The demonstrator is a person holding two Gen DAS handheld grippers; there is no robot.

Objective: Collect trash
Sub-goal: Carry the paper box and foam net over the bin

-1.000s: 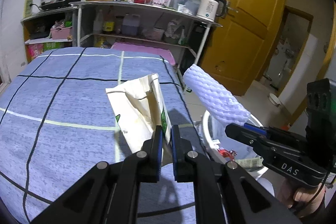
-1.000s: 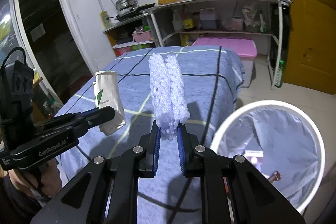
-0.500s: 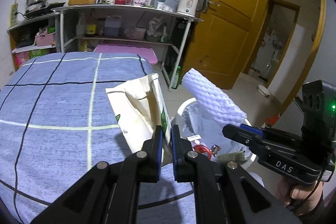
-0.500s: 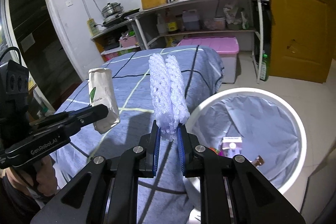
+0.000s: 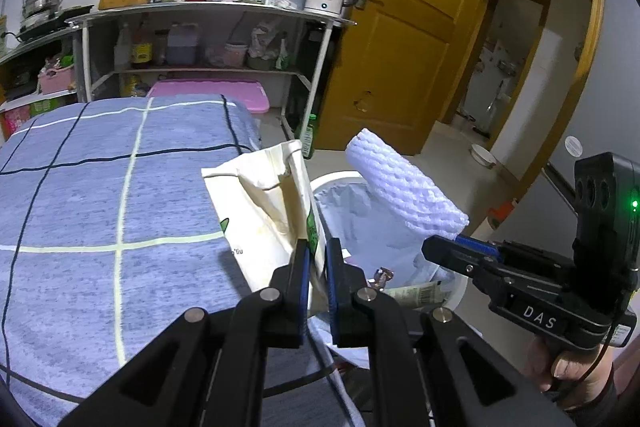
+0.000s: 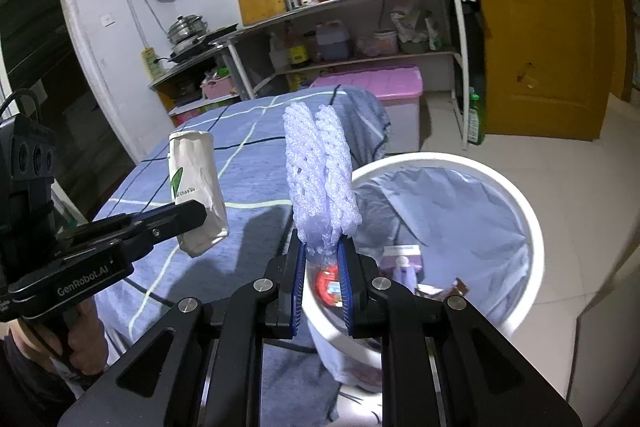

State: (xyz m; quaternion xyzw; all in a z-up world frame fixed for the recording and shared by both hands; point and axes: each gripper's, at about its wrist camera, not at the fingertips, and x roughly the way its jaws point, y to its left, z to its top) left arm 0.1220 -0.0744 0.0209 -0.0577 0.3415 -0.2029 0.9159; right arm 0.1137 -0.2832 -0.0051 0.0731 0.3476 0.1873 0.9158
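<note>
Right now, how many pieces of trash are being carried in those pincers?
2: a cream paper bag in the left gripper, and white foam netting in the right gripper over the bin.

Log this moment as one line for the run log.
left hand-held gripper: shut on paper bag | right hand-held gripper: shut on foam net | trash bin: below, holds trash | neither released

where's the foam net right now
The white foam net is pinched in the right gripper, standing up just over the near rim of the white trash bin, right of the paper bag held by the left gripper.
</note>
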